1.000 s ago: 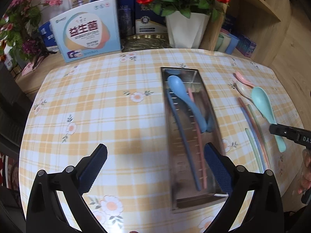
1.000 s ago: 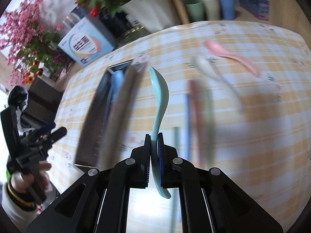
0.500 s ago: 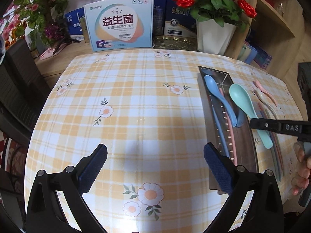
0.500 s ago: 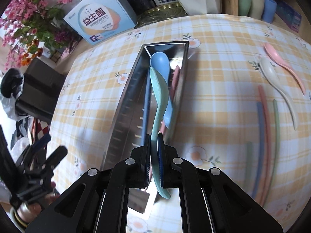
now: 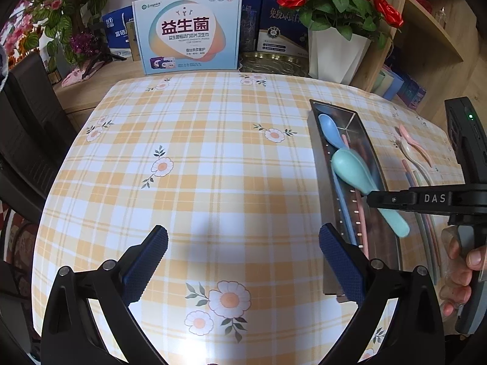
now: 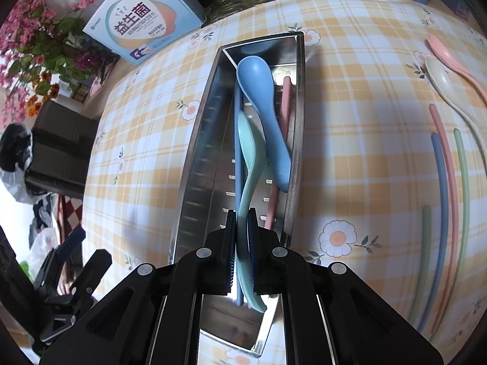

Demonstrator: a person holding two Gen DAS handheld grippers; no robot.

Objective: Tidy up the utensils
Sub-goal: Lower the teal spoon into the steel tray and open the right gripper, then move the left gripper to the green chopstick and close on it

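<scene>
Two grippers in view. Right gripper (image 6: 241, 237) over metal tray (image 6: 194, 158), jaws beginning to part, handle of teal spoon (image 6: 250, 164) between pads, pads touching it. Teal spoon bowl low inside tray, beside blue spoon (image 6: 261, 106); blue chopstick (image 6: 238, 152) and pink chopstick (image 6: 281, 140) also in tray. Left gripper (image 5: 243, 249) wide open, nothing between fingers, above bare checked tablecloth (image 5: 197, 167) left of tray. Pink spoon (image 6: 447, 57), cream spoon (image 6: 447, 91) and loose chopsticks (image 6: 447, 182) lie on cloth right of tray.
</scene>
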